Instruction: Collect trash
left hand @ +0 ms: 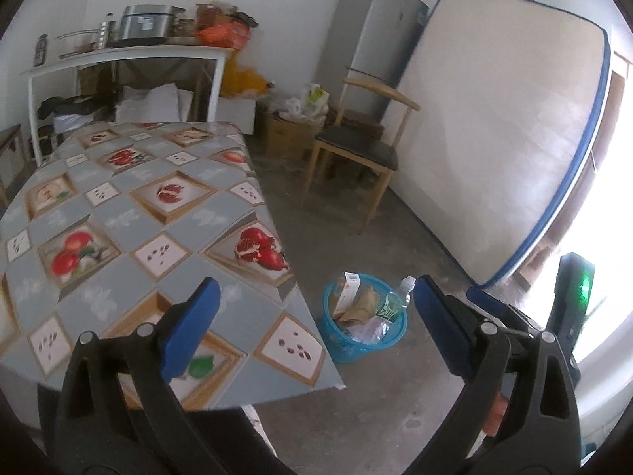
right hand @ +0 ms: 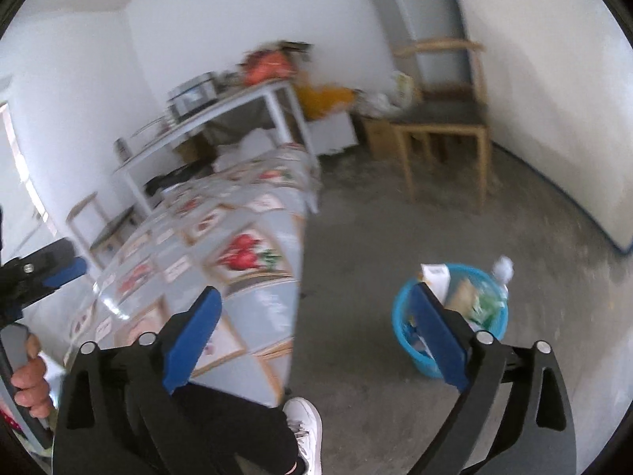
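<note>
Both grippers are up in the air with nothing in them: left gripper (left hand: pixel 312 297) has its fingers (left hand: pixel 190 324) spread wide, same deal for the right gripper (right hand: pixel 316 308). Trash is sitting in a blue basket (left hand: pixel 340 346) on the floor, just off the near corner of the desk (left hand: pixel 130 213). A carton (left hand: pixel 347 291), brown paper (left hand: pixel 362 304) and a plastic bottle (left hand: pixel 399 295) poke out of it. Desk has a fruit-print cover.

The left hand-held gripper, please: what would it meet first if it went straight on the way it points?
Probably the bare concrete floor beside the table, short of the chair; the left hand-held gripper is open and empty, and depth is unclear.
</note>
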`<state>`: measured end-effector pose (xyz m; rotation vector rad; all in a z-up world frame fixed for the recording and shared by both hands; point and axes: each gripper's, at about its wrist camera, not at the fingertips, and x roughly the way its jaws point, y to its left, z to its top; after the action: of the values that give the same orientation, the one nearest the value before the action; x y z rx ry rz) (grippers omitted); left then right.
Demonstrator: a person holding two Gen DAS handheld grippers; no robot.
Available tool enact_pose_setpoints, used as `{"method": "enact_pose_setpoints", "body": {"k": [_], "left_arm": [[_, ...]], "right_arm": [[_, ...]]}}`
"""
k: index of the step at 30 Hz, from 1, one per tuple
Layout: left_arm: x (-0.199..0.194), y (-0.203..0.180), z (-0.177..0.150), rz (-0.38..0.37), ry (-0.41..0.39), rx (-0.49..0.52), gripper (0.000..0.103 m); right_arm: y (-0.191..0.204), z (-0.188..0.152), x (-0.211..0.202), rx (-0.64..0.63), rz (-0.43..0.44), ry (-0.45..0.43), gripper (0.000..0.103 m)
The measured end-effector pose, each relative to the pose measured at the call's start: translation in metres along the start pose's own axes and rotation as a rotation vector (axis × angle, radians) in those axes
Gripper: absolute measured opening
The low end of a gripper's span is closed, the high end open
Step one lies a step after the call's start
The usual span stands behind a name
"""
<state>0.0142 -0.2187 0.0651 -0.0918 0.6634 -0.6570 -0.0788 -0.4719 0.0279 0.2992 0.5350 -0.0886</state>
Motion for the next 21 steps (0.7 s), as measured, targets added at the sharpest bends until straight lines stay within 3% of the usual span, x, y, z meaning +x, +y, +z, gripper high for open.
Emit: {"method": "enact_pose_setpoints", "body": {"k": [4, 11, 15, 21], "left_arm": [[-0.017, 0.000, -0.006, 0.001, -0.031, -0.033, 0.094], [-0.036, 0.017, -0.013, 0.064, -0.070, -0.045, 0.094], [-0.049, 0.036, -0.015, 0.089, -0.074, -0.105, 0.094], [-0.070, 0.048, -0.019, 0.150, -0.137, -0.090, 0.095]], "right_arm": [[0.039, 0.004, -0.013, -0.085, -0.010, -0.008, 0.096], [0.073, 0.011, -0.016, -0.053, -0.009, -0.014, 0.096], [0.090, 0.010, -0.023, -0.057, -0.055, -0.029, 0.096], [0.106, 0.007, -0.033, -0.088, -0.150, -0.072, 0.096]]}}
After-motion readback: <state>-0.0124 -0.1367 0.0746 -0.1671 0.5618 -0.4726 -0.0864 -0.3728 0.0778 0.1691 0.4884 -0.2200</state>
